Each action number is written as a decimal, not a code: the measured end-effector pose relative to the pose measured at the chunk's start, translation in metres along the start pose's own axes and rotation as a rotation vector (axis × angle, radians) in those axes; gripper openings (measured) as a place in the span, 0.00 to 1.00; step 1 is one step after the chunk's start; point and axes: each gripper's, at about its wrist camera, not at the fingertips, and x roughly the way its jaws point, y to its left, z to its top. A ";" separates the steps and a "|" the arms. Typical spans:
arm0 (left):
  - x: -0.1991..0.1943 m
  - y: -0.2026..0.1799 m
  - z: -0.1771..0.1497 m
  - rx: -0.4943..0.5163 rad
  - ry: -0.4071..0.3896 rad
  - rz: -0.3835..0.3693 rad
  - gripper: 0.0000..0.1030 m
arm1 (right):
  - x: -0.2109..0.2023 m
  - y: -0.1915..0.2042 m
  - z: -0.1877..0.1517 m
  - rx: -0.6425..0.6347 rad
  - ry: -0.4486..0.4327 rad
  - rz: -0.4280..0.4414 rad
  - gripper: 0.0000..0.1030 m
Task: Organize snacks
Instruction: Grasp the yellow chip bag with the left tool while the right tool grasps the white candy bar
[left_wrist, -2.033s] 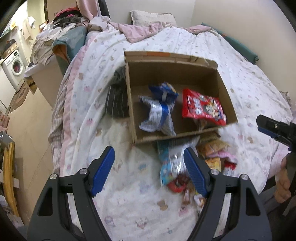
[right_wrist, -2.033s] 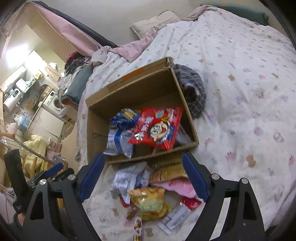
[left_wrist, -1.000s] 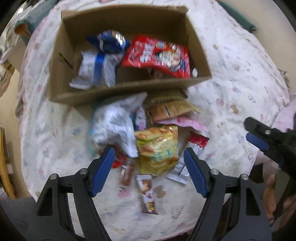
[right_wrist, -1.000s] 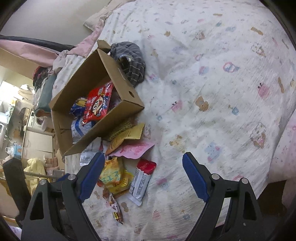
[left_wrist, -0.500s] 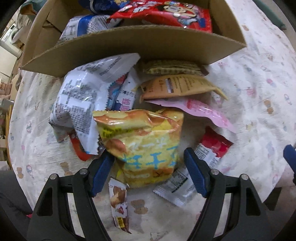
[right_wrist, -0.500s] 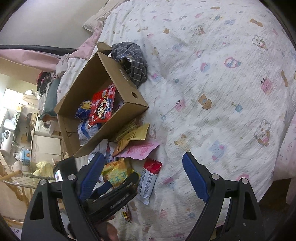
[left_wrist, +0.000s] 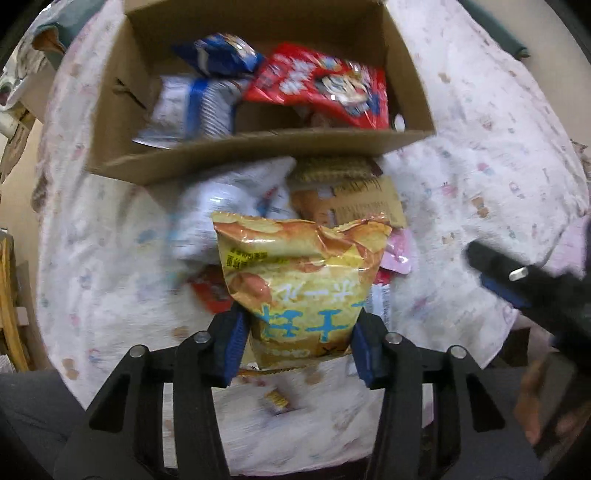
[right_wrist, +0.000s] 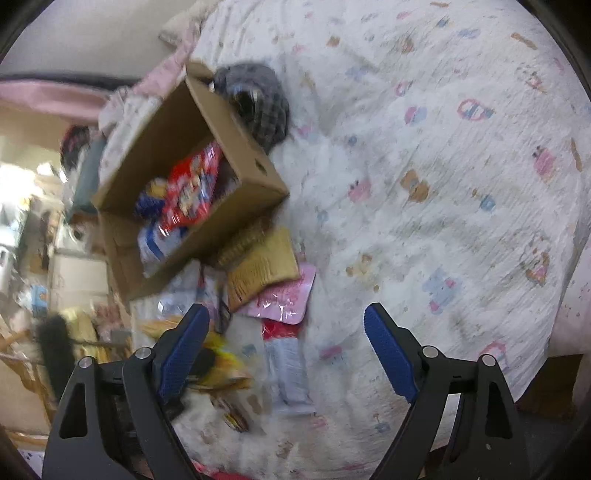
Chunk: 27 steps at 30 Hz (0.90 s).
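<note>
Two wrist views are showing a bed with a snack pile and a box. Left wrist view, left to right: the patterned bedspread (left_wrist: 107, 236) is lying under everything; the cardboard box (left_wrist: 258, 155) is sitting open at the top, holding a blue-and-white packet (left_wrist: 195, 110), a blue bag (left_wrist: 221, 55) and a red bag (left_wrist: 321, 85); a white packet (left_wrist: 221, 206) is lying just in front of the box, with a tan packet (left_wrist: 362, 206) to its right and a pink packet (left_wrist: 397, 251) below that; the left gripper (left_wrist: 299, 343), whose jaws have just been closing, is pinching the yellow chip bag (left_wrist: 303, 280) at its lower end, both blue pads pressing on its sides; the right gripper (left_wrist: 517, 291) is appearing blurred at the right edge, beside a hand (left_wrist: 532, 406). Right wrist view, left to right: the box (right_wrist: 207, 236) is standing tilted in frame with the red bag (right_wrist: 192, 188) inside; the tan packet (right_wrist: 262, 266) and pink packet (right_wrist: 284, 299) are lying just beyond it; a red-and-white packet (right_wrist: 284, 362) is lying nearer; a dark checked cloth (right_wrist: 258, 107) is touching the box's far side; the right gripper (right_wrist: 284, 354) is hovering with jaws spread wide and nothing between its pads.
</note>
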 end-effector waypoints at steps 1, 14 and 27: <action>-0.004 0.009 -0.001 -0.001 0.000 0.001 0.43 | 0.005 0.003 -0.002 -0.011 0.023 -0.004 0.86; 0.002 0.092 -0.018 -0.090 0.009 0.024 0.43 | 0.086 0.057 -0.041 -0.262 0.266 -0.217 0.54; -0.007 0.122 -0.022 -0.154 -0.013 0.007 0.43 | 0.084 0.083 -0.075 -0.409 0.315 -0.077 0.35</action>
